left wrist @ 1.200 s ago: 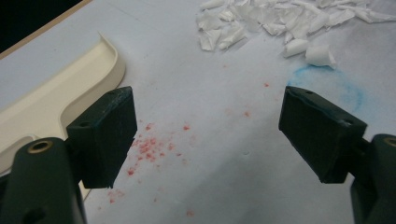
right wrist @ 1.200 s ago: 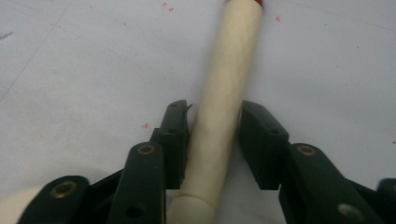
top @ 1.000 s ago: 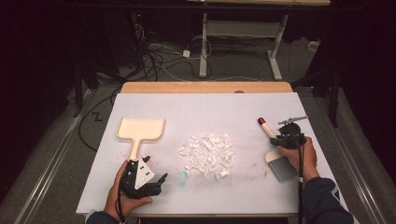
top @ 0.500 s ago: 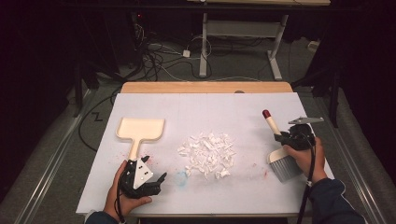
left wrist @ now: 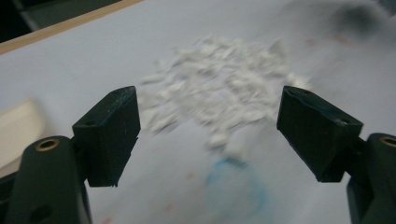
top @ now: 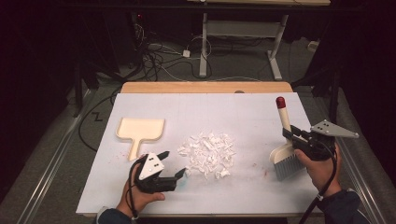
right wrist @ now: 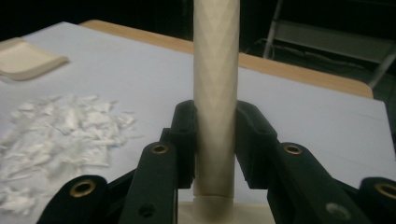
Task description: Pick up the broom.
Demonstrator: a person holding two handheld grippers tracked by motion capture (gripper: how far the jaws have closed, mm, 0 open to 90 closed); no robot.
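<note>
On the counter (top: 224, 112), the scraps (top: 208, 153) lie in the middle, the dustpan (top: 139, 130) to their left, the brush (top: 285, 144) well apart at the right edge.

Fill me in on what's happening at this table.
A person is setting up to sweep a pile of white scraps lying mid-table. The right gripper is shut on the brush handle, bristles down near the table's right edge, apart from the pile. The left gripper is open and holds nothing, sitting just left of the scraps. The cream dustpan lies untouched on the left side. No sweeping stroke has reached the scraps yet.
</note>
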